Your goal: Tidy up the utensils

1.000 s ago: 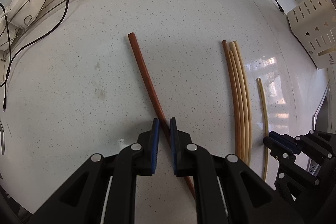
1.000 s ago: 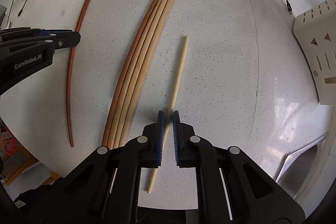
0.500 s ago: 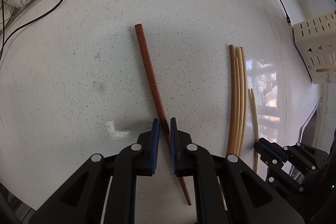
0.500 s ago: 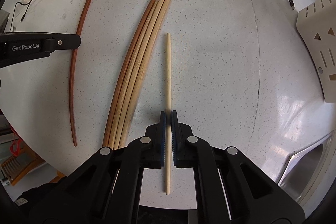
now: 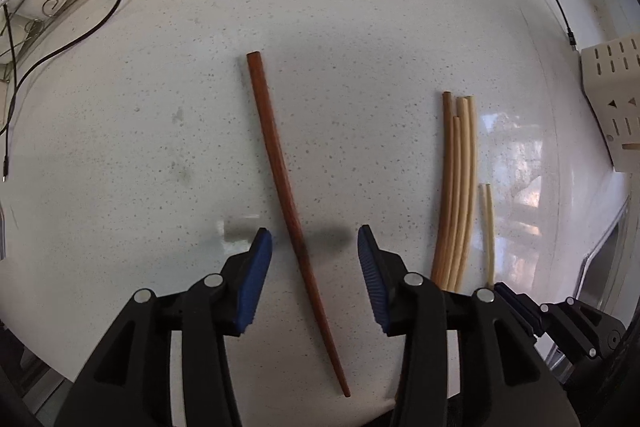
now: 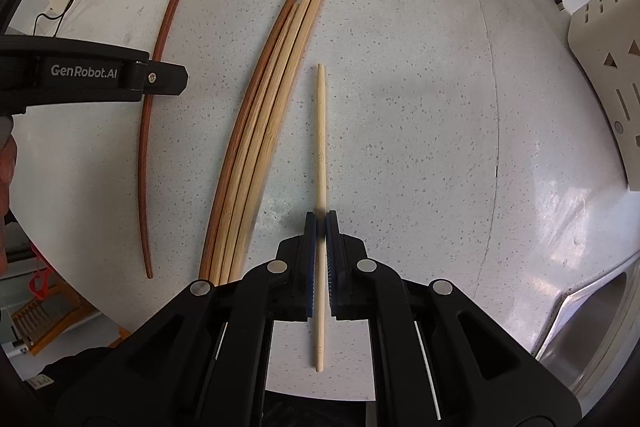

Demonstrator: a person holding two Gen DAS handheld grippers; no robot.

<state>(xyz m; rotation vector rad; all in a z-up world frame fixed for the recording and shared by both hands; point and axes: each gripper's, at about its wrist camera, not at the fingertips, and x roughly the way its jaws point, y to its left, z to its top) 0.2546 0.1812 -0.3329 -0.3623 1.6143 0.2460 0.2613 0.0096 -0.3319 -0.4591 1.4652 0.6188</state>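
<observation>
On the counter (image 6: 400,75), a lone chopstick (image 6: 160,67) lies left of the bundle (image 6: 264,115), a thin chopstick (image 6: 320,131) right.

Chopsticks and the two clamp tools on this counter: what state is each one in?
left gripper: jaws opening, astride but clear of the red-brown chopstick.
red-brown chopstick: flat on the counter, alone.
right gripper: shut on the pale chopstick.
pale chopstick: clamped.
bundle of four chopsticks: lying side by side.
</observation>
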